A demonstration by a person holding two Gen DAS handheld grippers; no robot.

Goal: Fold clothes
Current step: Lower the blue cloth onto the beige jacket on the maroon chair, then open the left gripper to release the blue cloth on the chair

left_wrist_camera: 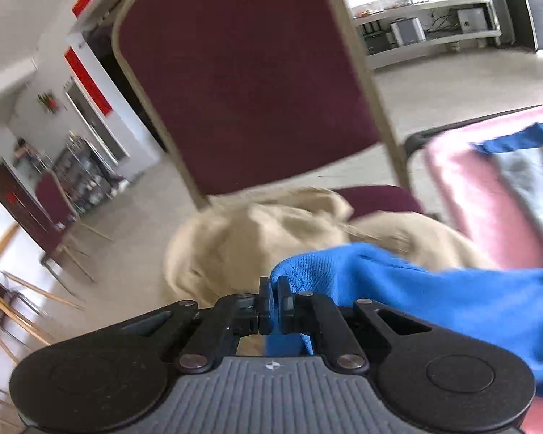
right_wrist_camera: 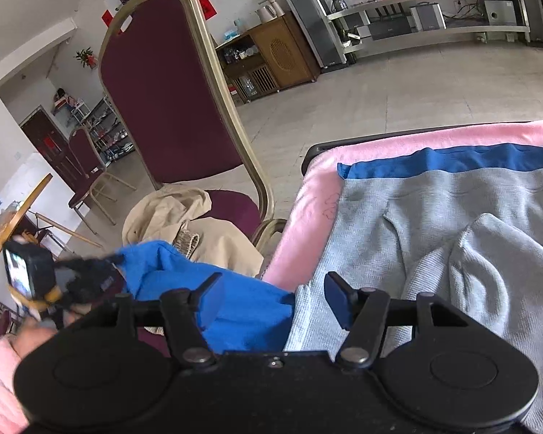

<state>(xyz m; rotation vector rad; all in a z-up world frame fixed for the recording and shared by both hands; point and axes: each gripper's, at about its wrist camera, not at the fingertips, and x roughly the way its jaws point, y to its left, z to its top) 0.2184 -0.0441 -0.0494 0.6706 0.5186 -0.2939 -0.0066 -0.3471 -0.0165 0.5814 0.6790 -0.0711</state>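
My left gripper [left_wrist_camera: 274, 285] is shut on a fold of a bright blue garment [left_wrist_camera: 434, 300], which trails off to the right. The same blue garment [right_wrist_camera: 235, 307] shows in the right wrist view, stretched from the left gripper [right_wrist_camera: 90, 282] at the far left toward the table. My right gripper [right_wrist_camera: 274, 300] is open and empty, hovering over the edge where the blue garment meets a light grey knitted garment [right_wrist_camera: 452, 224]. The grey garment lies on a pink cloth [right_wrist_camera: 307, 217] covering the table, with a darker blue garment [right_wrist_camera: 452, 161] under its far edge.
A maroon chair with a gold frame [right_wrist_camera: 170, 86] stands left of the table, with a beige jacket [right_wrist_camera: 213, 231] heaped on its seat; the jacket also shows in the left wrist view [left_wrist_camera: 253, 238]. Behind are tiled floor [right_wrist_camera: 380, 86], a wooden cabinet and shelving.
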